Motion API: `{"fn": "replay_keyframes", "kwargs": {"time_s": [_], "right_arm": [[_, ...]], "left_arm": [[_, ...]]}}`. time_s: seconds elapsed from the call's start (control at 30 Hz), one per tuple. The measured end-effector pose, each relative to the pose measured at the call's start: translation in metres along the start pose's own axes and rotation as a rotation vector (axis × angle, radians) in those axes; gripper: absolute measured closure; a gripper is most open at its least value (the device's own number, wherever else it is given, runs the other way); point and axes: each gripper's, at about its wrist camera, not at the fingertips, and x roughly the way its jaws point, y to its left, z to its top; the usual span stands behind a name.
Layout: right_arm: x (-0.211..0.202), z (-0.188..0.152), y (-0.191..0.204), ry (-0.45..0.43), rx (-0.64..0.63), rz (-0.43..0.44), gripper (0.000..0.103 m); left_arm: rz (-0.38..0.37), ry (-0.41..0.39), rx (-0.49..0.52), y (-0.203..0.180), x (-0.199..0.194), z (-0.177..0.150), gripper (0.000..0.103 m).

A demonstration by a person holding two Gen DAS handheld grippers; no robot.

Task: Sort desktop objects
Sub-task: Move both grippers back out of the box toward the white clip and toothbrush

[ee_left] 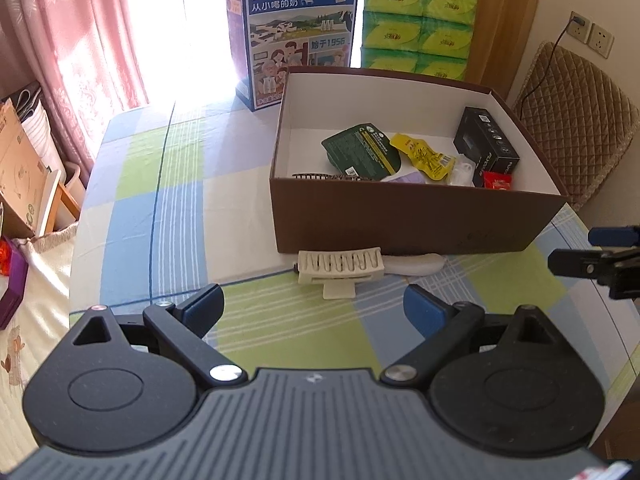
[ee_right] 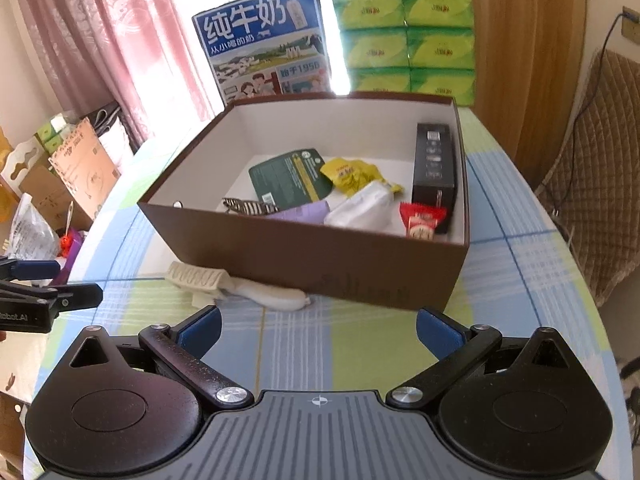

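Two items remain outside the box (ee_left: pixel 416 220) on the table (ee_left: pixel 168 208): a cream clip (ee_left: pixel 340 270) and a white tube (ee_right: pixel 272 296), touching its front wall. I hold both grippers, left (ee_left: pixel 314 306) and right (ee_right: pixel 318 326), jaws open, empty. Next: close on the ridged clip.

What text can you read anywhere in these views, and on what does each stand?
"纯牛奶": blue milk carton, top.
"从小喝的奶": same carton, below the title.
"始于1956": same carton, lower right.
"bot.AI", partly cut off: left hand-held gripper, in the right wrist view.
Black box, green packet, yellow packet, tissue packs: print too small or blurred.
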Motion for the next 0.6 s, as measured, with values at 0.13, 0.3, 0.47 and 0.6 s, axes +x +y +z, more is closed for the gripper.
{"fn": "replay_keyframes", "kwargs": {"time_s": [0.13, 0.3, 0.47, 0.6], "right_arm": [[0.004, -0.008, 0.0, 0.012, 0.033, 0.004, 0.002], [0.016, -0.019, 0.003, 0.033, 0.034, -0.01, 0.002], [0.035, -0.029, 0.003, 0.047, 0.025, -0.041, 0.002], [0.052, -0.037, 0.002, 0.067, 0.018, -0.076, 0.002]], "left_arm": [[-0.008, 0.002, -0.015, -0.001, -0.002, -0.003, 0.008], [-0.011, 0.009, -0.023, -0.004, 0.0, -0.007, 0.008], [0.015, 0.01, -0.003, -0.009, 0.012, -0.018, 0.008], [0.014, 0.024, 0.006, -0.012, 0.028, -0.027, 0.008]]}}
